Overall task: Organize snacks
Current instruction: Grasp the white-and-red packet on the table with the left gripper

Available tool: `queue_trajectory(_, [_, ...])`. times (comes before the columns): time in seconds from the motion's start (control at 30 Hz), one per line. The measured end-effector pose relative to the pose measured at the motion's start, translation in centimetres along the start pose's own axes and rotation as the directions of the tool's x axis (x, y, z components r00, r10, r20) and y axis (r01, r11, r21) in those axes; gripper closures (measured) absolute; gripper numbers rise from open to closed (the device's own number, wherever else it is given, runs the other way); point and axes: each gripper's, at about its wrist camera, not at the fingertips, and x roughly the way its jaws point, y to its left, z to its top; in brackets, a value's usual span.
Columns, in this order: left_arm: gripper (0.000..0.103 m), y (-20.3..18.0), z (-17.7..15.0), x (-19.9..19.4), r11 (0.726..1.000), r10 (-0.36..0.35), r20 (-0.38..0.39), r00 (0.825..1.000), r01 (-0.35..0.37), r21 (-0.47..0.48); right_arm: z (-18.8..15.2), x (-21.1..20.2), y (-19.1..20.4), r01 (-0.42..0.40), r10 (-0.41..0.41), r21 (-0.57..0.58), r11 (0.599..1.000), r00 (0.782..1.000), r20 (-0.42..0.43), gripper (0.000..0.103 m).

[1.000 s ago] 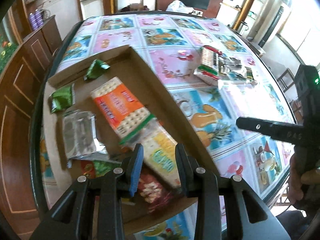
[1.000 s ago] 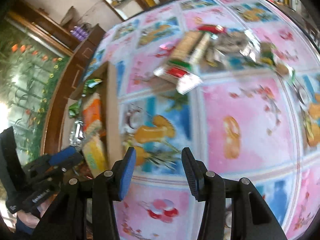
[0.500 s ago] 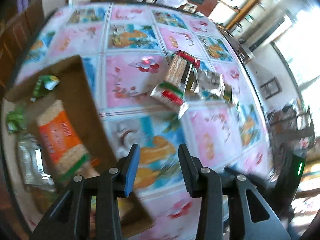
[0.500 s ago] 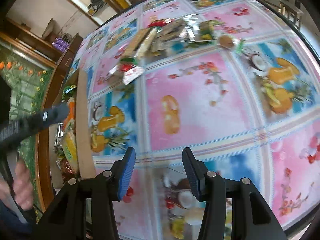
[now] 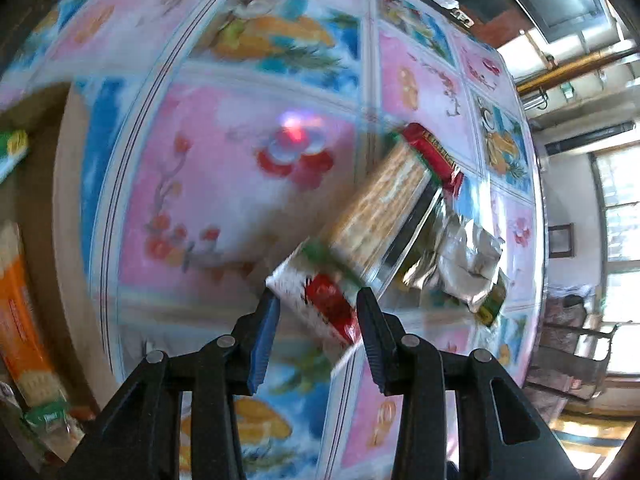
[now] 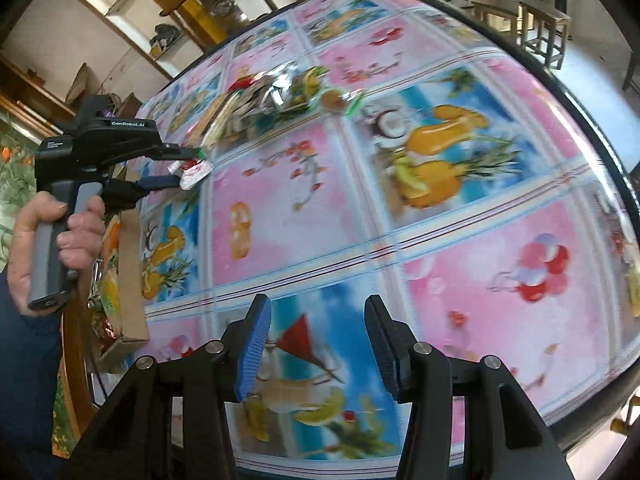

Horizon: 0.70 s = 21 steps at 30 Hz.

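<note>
The right gripper [image 6: 316, 344] hangs over the bare patterned tablecloth [image 6: 460, 208], its 2 fingers moderately apart around nothing. Farther left, a hand [image 6: 52, 236] holds the left gripper [image 5: 316, 324], whose narrow-set fingers straddle the near end of a cracker packet [image 5: 372, 216]; whether the pads press on it cannot be told. Silver wrappers [image 5: 468, 256] lie just beyond. The cardboard box [image 6: 130, 256] of snacks sits at the table's left edge.

The near end of the cracker packet [image 5: 376, 208] is framed by the left hand-held gripper [image 5: 316, 320], jaws parted; a foil pouch [image 5: 468, 264] is seen at three o'clock.
</note>
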Motion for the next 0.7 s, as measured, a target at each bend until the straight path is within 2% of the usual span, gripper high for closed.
queue_trajectory(0.07, [0.065,-0.8,0.2,0.2,0.999,0.021,0.024,0.999,-0.021,0.035,0.4,-0.3,-0.5,0.003,-0.003,0.006,1.0,1.0,0.01,0.051])
queue_trajectory(0.13, [0.072,-1.4,-0.2,0.4,0.996,0.039,0.041,0.998,-0.042,0.076,0.9,-0.5,-1.0,0.002,-0.002,0.008,1.0,1.0,0.018,0.051])
queue_trajectory(0.2, [0.078,-1.7,-1.2,0.3,0.991,0.047,0.052,0.998,-0.053,0.121,1.9,-0.7,-1.3,0.003,-0.003,-0.003,1.0,0.999,0.035,0.051])
queue_trajectory(0.3, [0.08,-1.5,-3.7,0.2,0.982,0.035,0.052,0.998,-0.044,0.184,4.0,-0.7,-1.5,0.006,-0.004,-0.031,1.0,0.998,0.057,0.051])
queue_trajectory(0.4, [0.08,-1.7,-6.6,-0.3,0.963,0.047,0.047,0.998,-0.058,0.265,7.4,-0.1,-0.9,0.035,-0.025,-0.11,0.993,0.996,0.086,0.051])
queue_trajectory(0.53, [0.08,-0.9,-9.2,-0.9,0.954,0.049,0.037,0.998,-0.057,0.295,12.0,2.6,0.1,0.083,-0.065,-0.245,0.966,0.995,0.081,0.051])
queue_trajectory(0.6, [0.08,-0.7,-10.2,-1.2,0.949,0.055,0.039,0.998,-0.065,0.307,13.9,4.2,0.3,0.057,-0.044,-0.281,0.958,0.998,0.053,0.051])
queue_trajectory(0.7, [0.08,-0.6,-10.9,-1.6,0.936,0.071,0.051,0.996,-0.084,0.341,15.8,6.5,1.1,0.068,-0.066,-0.352,0.934,0.998,0.017,0.051])
